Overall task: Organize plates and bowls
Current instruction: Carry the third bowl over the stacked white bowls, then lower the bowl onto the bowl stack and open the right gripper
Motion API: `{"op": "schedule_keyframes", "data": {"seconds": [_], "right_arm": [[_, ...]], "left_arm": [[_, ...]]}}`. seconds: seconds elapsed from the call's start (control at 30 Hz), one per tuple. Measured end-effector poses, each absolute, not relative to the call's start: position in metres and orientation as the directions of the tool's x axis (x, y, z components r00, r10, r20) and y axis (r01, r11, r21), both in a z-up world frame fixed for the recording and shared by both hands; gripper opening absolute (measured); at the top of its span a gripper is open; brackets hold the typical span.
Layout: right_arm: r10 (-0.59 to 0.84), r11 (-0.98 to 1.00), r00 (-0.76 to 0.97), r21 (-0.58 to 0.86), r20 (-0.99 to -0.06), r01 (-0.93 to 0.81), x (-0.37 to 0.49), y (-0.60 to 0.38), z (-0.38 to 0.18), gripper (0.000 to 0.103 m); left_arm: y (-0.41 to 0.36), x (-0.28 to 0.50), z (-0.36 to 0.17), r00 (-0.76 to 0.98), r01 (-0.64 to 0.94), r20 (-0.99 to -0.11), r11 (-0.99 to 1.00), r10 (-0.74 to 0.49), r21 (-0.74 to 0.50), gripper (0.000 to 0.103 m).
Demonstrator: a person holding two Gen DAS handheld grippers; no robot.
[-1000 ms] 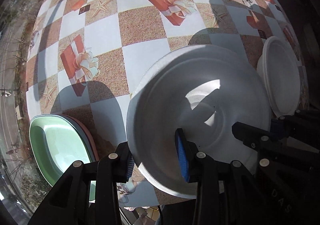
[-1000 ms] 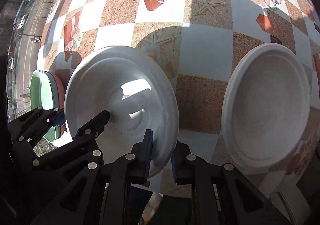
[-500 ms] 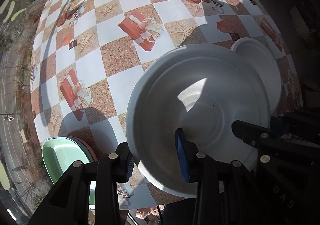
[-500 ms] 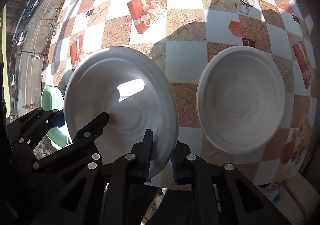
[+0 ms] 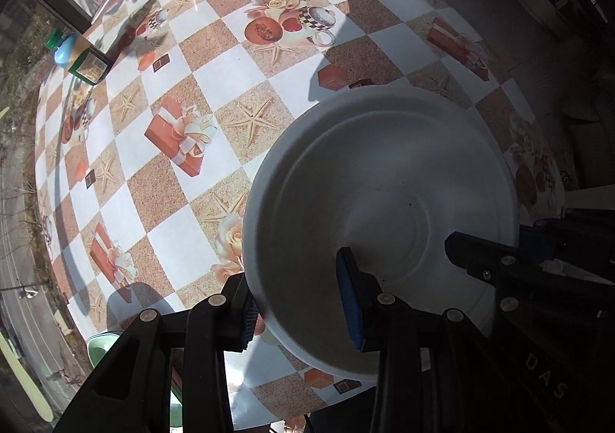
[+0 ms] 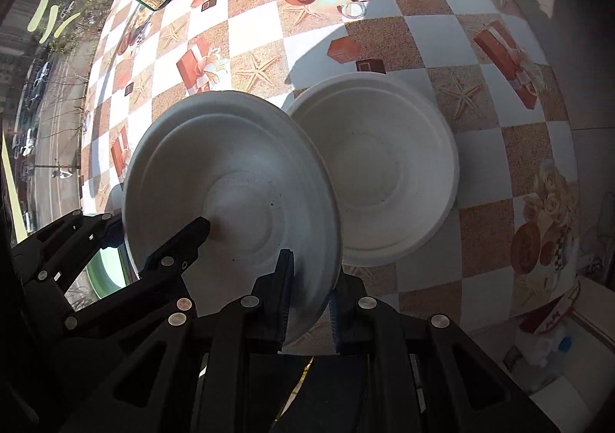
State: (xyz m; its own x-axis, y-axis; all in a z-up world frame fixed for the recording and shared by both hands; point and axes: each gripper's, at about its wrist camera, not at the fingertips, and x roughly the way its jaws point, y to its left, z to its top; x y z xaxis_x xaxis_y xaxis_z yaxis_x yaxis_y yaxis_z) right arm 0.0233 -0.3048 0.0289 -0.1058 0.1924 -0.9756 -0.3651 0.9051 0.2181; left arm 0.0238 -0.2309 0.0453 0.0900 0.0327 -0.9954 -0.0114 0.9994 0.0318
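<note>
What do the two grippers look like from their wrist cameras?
Both are matte black, built from angular linkage arms joined by round silver rivets. The left gripper has blue ribbed pads on the inner faces of its jaws. The right gripper has the same black links and rivets, with a blue pad edge showing on one jaw. In the left wrist view, pale letters "DAS" mark its body. No cables or sleeves show.
</note>
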Motion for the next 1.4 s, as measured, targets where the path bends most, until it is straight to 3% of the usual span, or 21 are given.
{"op": "schedule_keyframes", "data": {"seconds": [0.47,0.6,0.67,0.83,0.9,0.97,1.4], "right_arm": [[0.180,0.953,-0.069,0.191,-0.981,-0.235,0.062,-0.358,0.021,0.018],[0.165,0.954,-0.070,0.178,-0.984,-0.243,0.070,-0.356,0.015,0.018],[0.160,0.955,-0.075,0.174,-0.984,-0.241,0.073,-0.356,0.012,0.018],[0.156,0.959,-0.092,0.173,-0.983,-0.222,0.076,-0.362,0.007,0.018],[0.150,0.962,-0.098,0.168,-0.984,-0.214,0.076,-0.365,0.004,0.028],[0.160,0.965,-0.092,0.176,-0.983,-0.197,0.075,-0.370,0.004,0.087],[0.137,0.981,-0.117,0.152,-0.984,-0.124,0.065,-0.395,-0.003,0.088]], "left_arm": [[-0.263,0.068,0.024,0.043,0.004,-0.999,1.000,0.023,0.023,0.044],[-0.255,0.065,0.021,0.036,-0.032,-0.998,0.998,0.051,0.050,0.073],[-0.249,0.061,0.021,0.031,-0.058,-0.998,0.997,0.050,0.048,0.078],[-0.234,0.050,0.018,0.007,-0.134,-1.000,0.991,0.026,0.025,0.079],[-0.230,0.047,0.017,0.000,-0.152,-1.000,0.988,0.016,0.016,0.080],[-0.229,0.043,0.016,-0.007,-0.161,-1.000,0.987,0.011,0.012,0.080],[-0.214,0.023,0.010,-0.025,-0.189,-1.000,0.982,0.006,0.011,0.080]]}}
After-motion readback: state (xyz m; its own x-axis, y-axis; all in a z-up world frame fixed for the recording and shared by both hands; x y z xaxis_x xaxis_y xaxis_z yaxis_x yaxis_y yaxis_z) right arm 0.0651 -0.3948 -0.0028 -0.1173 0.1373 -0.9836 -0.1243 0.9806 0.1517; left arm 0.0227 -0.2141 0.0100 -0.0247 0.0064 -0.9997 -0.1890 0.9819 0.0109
